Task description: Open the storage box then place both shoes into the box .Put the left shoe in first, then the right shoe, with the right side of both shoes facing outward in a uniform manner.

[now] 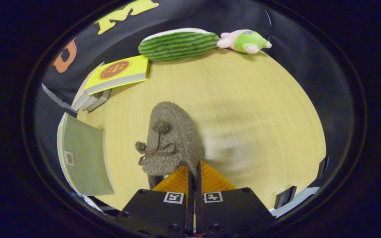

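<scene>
Orange fingers (194,177) pressed together, seemingly pinching the heel collar of the fuzzy brown slipper (170,138), toe pointing to 12 o'clock. Keep the pinch firm, lift level. Grey-green book (84,155) at 9 o'clock; plush watermelon (179,44) at 12.

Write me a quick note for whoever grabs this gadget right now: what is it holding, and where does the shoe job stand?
Gripper: jaws pressed together on the rear edge of the brown fuzzy shoe, which hangs over the wooden table, toe pointing away.
Nearby: books and a grey-green folder to one side; a watermelon plush and a pink-green plush toy at the far edge.
Done: one shoe gripped. Which shoe it is, I cannot tell.
Left: carry it into the box, then fetch the other shoe.
</scene>
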